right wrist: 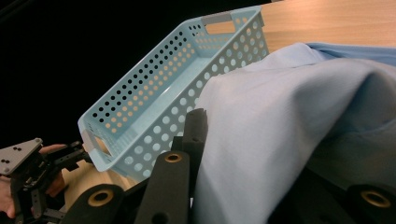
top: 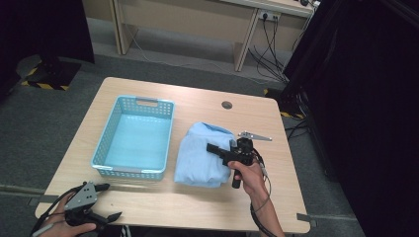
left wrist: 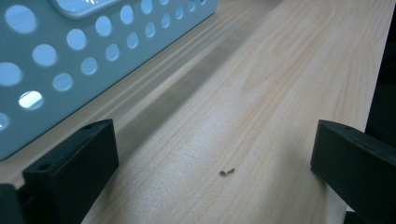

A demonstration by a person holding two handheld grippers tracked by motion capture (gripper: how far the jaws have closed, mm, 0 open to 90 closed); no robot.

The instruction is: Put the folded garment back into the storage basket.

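The right hand-held gripper (top: 217,150) was clamped on the blue cloth (top: 200,155), which lay on the worktop (top: 197,207) just beside the basket (top: 133,170). The left hand-held gripper (left wrist: 215,158) stood open over bare wood near the basket.

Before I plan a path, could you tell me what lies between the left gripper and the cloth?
In the high view, bare table lies between the left gripper and the cloth.

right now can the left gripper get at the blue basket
Probably yes: the left gripper is open at the table's near edge, and the basket stands just beyond it with bare wood between.
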